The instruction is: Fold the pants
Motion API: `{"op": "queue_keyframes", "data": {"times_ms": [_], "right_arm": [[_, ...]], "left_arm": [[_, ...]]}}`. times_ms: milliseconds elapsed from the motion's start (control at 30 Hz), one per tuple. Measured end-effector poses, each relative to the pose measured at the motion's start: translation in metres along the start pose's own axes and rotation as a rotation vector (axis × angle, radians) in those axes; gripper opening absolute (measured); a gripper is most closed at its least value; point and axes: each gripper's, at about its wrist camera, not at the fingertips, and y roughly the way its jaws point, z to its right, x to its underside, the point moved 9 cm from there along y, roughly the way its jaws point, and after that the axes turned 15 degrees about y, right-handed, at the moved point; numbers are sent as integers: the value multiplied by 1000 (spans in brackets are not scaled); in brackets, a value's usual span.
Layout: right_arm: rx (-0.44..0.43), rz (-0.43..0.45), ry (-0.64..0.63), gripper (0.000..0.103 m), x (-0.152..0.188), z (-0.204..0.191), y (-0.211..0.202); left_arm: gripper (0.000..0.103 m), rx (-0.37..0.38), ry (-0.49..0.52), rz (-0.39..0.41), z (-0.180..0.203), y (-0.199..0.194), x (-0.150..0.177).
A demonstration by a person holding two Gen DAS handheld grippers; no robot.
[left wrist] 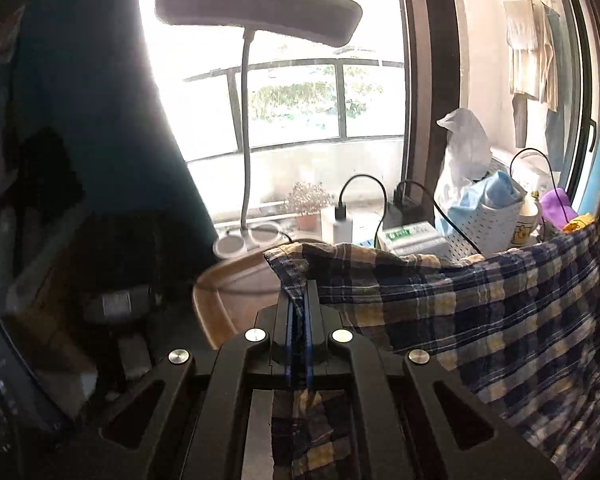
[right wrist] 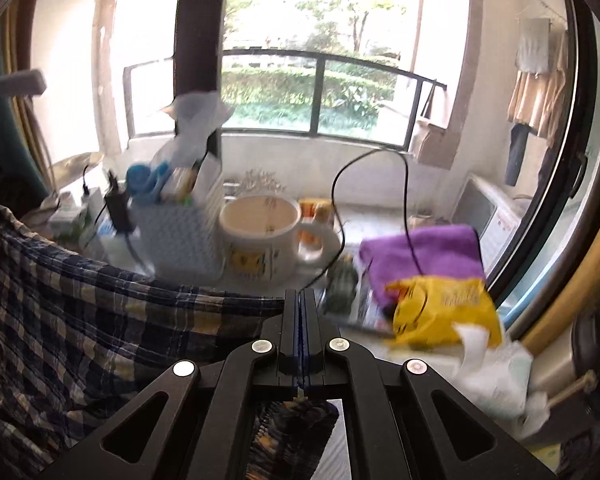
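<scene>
The pants (left wrist: 480, 312) are blue, white and yellow plaid. They hang lifted and stretched between my two grippers. My left gripper (left wrist: 299, 292) is shut on their left top corner, with cloth pinched between the jaws and trailing below. In the right wrist view the pants (right wrist: 80, 312) spread to the left, and my right gripper (right wrist: 300, 304) is shut on their right top edge. The lower part of the pants is out of view.
A wooden table (left wrist: 228, 292) lies below the left gripper. Behind stand a desk lamp (left wrist: 244, 128), a white basket (left wrist: 488, 232), a large mug (right wrist: 260, 232), a purple cloth (right wrist: 424, 256), a yellow bag (right wrist: 444, 308), cables and the window.
</scene>
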Motion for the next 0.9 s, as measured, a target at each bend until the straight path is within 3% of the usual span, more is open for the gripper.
{"op": "queue_keyframes", "data": {"times_ms": [100,233,367,400,467,500,567,600,667,700,733,900], "right_arm": [[30,-9,-15,1,-3,-1,18],[24,-126,34,1,27,3,59],[7,-196,69,1,55,2,76],[14,-199,65,3,58,2,76],[26,-199,58,3,62,1,74],[24,-200,56,4,64,1,72],[23,-198,52,5,64,1,68],[24,-193,49,8,63,0,65],[20,-180,45,29,62,-1,56],[15,-174,47,59,60,-1,52],[1,-155,54,81,58,-1,44],[-21,-137,56,83,62,0,23]], "left_arm": [[3,-12,30,-52,6,17,8],[3,-11,49,-150,15,36,42],[8,23,-18,-225,13,49,80],[13,48,-45,-235,11,50,86],[37,52,-77,-239,7,47,94],[54,63,-101,-226,3,41,95],[59,77,-124,-201,2,29,94],[60,85,-119,-190,2,19,93],[60,106,-102,-164,7,1,91],[62,122,-91,-156,10,-9,92],[62,136,-79,-153,13,-18,92],[63,182,-29,-129,35,-61,104]]}}
